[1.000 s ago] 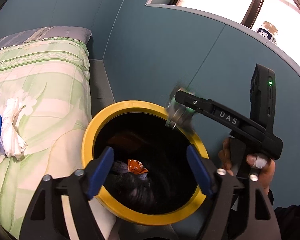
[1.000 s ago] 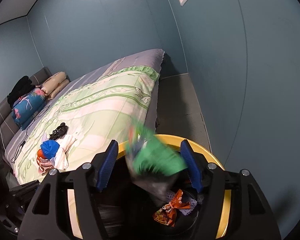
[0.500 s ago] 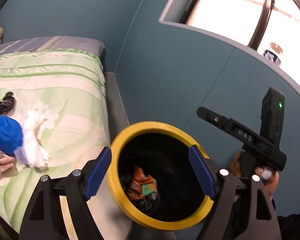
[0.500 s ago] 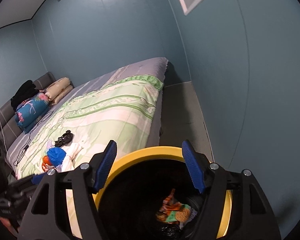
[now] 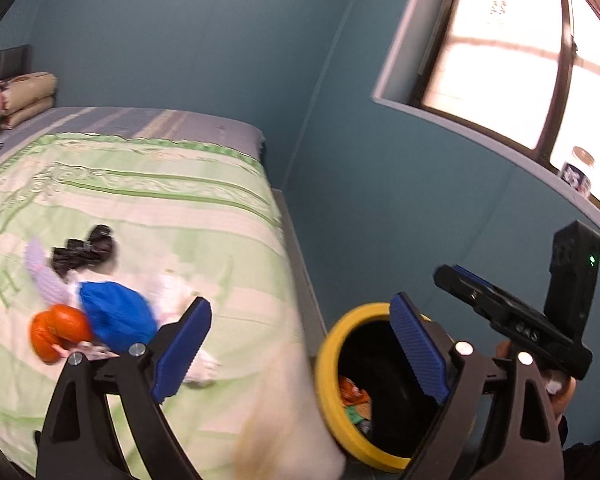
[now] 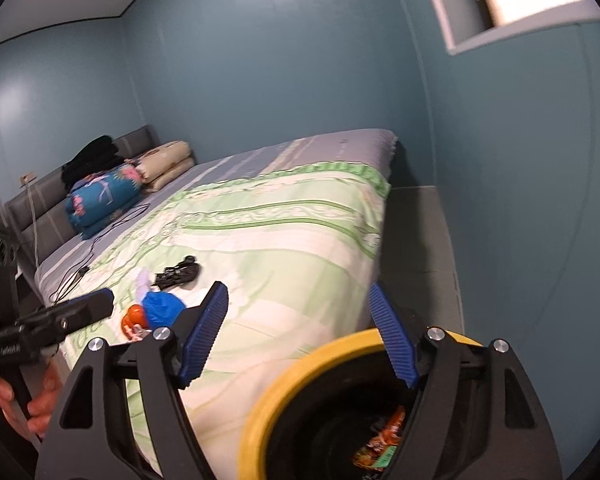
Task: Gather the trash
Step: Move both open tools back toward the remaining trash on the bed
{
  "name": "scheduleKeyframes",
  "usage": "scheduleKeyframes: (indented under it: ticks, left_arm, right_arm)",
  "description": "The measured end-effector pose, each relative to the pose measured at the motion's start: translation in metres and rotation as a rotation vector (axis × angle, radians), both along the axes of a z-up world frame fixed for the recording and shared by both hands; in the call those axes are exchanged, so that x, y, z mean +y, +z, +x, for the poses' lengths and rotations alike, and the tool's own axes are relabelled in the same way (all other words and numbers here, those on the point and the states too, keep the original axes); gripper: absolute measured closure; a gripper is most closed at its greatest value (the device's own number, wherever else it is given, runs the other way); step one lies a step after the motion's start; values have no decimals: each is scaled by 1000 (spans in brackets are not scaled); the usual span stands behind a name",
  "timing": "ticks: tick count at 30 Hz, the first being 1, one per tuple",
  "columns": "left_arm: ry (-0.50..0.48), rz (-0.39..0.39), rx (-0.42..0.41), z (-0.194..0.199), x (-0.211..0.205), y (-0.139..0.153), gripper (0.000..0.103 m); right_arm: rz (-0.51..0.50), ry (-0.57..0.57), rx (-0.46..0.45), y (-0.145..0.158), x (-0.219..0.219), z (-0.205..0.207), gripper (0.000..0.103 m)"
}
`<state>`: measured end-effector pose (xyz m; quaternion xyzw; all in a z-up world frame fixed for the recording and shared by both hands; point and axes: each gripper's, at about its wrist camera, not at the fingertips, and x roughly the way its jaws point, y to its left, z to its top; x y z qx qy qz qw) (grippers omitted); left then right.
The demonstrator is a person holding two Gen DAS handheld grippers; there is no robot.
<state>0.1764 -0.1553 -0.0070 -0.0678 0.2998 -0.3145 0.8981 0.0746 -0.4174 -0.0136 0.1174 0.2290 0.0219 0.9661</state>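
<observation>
A black bin with a yellow rim (image 5: pixel 332 360) (image 6: pixel 300 364) stands on the floor at the bed's corner, with orange and green wrappers (image 5: pixel 354 394) (image 6: pixel 384 440) inside. On the green quilt lies a litter pile: a blue bundle (image 5: pixel 116 316) (image 6: pixel 162 308), an orange piece (image 5: pixel 60 330) (image 6: pixel 134 316), black plastic (image 5: pixel 84 252) (image 6: pixel 180 270) and white tissue (image 5: pixel 172 292). My left gripper (image 5: pixel 300 350) (image 6: pixel 104 298) hovers between pile and bin, its jaws opening and empty. My right gripper (image 6: pixel 298 334) (image 5: pixel 460 280) hangs over the bin's rim, its jaws opening with nothing between them.
The bed (image 6: pixel 280 232) fills the left, with pillows and a folded blue blanket (image 6: pixel 100 196) at its head and a black cable (image 6: pixel 100 240) on the sheet. A blue wall runs close behind the bin. A jar (image 5: pixel 578 172) stands on the window sill.
The right gripper let a green wrapper drop into the bin. Both grippers then rose and swung away from the bin toward the bed, bringing the litter pile into view.
</observation>
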Motion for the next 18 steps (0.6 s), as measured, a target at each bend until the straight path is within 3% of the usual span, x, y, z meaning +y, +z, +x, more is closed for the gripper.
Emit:
scheduleKeyframes:
  ticks: [9,18]
  left_arm:
    - [144,-4,-3,16,64,-6,12]
    - [264,19,31,35,127,-30,12]
  right_arm:
    - [-38,125,4,-1,52,25,34]
    - [-82,220,52,-18,103,52,34]
